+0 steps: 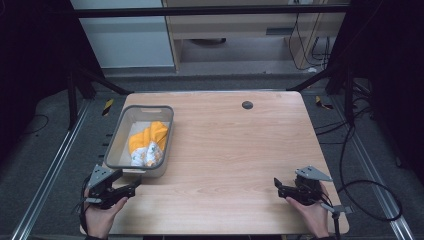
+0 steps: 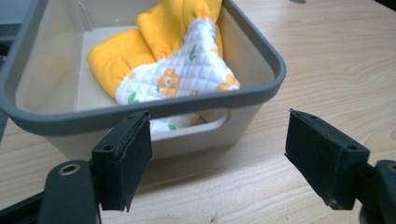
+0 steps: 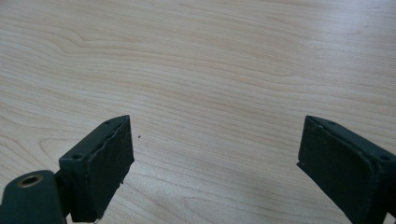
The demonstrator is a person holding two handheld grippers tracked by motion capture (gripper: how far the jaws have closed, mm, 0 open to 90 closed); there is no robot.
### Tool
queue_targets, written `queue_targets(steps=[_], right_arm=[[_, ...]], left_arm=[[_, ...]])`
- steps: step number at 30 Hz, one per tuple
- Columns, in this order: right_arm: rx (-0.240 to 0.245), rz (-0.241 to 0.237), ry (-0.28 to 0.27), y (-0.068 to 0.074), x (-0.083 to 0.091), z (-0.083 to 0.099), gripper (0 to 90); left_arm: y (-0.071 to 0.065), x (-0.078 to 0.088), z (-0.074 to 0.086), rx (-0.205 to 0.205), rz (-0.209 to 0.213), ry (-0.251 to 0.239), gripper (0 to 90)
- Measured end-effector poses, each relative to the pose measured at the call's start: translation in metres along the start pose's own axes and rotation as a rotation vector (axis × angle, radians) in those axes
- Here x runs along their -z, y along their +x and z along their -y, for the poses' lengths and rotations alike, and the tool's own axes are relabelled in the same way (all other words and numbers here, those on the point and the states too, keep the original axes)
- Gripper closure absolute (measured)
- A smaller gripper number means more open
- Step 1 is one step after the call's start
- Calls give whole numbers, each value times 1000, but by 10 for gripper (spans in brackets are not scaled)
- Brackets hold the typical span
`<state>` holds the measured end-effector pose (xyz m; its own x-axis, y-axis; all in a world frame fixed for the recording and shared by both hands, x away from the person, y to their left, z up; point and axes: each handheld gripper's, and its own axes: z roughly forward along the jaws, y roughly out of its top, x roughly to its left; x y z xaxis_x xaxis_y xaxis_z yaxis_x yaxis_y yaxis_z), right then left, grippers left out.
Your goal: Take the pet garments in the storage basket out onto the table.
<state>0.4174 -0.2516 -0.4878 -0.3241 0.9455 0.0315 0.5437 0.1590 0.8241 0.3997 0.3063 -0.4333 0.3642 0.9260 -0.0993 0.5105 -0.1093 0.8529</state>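
Bin [image 1: 116, 134] with yellow mitt [image 1: 148, 142] sits just beside the spread left claw [image 1: 131, 189]; right claw [image 1: 278, 189] also spread, over bare surface [image 1: 235, 150].

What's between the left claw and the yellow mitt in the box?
The grey bin's near wall stands between the open left claw and the yellow quilted mitt, plus a little bare table. The left gripper view shows it best.

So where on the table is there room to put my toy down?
Most of the wooden table is bare: the whole stretch from the grey bin across to the right edge, and between the left gripper and right gripper. It is crowded only at the left, where the bin holds a yellow quilted cloth.
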Motion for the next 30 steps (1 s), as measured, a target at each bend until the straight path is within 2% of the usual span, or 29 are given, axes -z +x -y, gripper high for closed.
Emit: queue_targets(steps=[15,26,30], right_arm=[[-2,10,4,-1,-1,1,107],[-8,10,7,-2,0,2,111],[-8,11,7,-3,0,2,112]], left_arm=[[4,0,-28,-11,15,-13,231],[11,-12,-55,3,30,-8,240],[9,-16,-64,-11,32,-6,245]])
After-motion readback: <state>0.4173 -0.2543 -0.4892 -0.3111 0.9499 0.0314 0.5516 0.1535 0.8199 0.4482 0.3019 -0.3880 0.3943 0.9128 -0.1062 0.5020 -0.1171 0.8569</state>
